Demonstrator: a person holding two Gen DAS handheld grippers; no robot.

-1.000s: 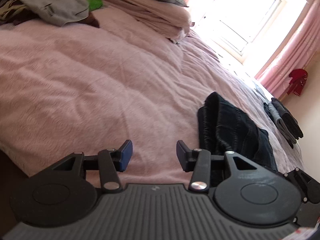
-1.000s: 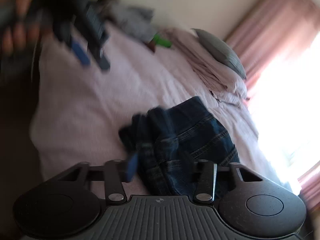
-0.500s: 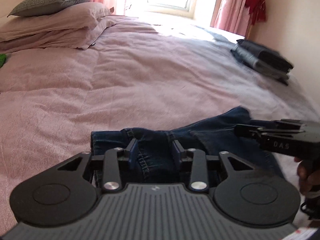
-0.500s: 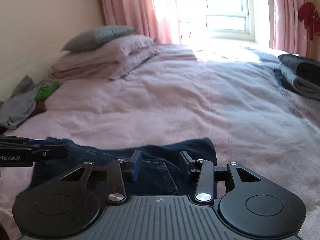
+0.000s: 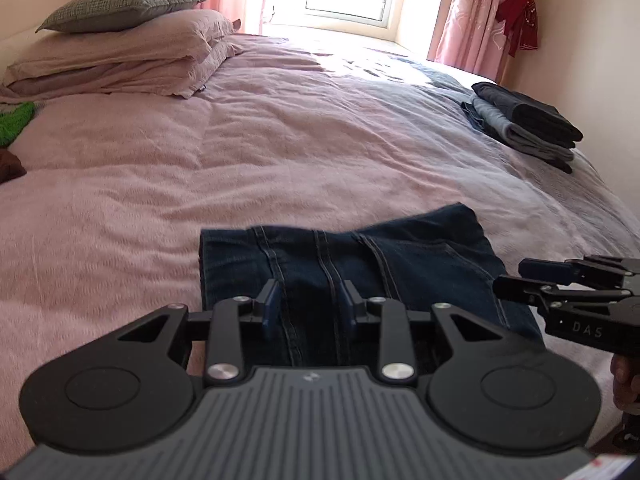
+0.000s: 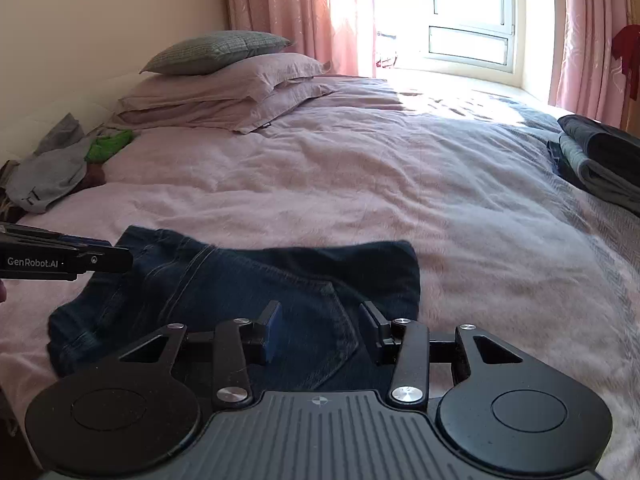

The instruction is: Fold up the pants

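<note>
My left claw [image 5: 308, 306] has just been narrowing, its jaws parted over the folded jeans [image 5: 360, 264] without pinching them. My right claw [image 6: 320, 330] gapes wider above the same denim. The jeans lie on the pink bed [image 5: 280, 140], near its front edge.

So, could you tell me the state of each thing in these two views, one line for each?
jeans: folded, lying flat on the bed.
left gripper: jaws open, just been closing; jeans show between them, not pinched.
right gripper: jaws open, just been closing, over the jeans.
clothes stack: folded.
grey garment: crumpled, unfolded.
curtains: drawn aside.
</note>
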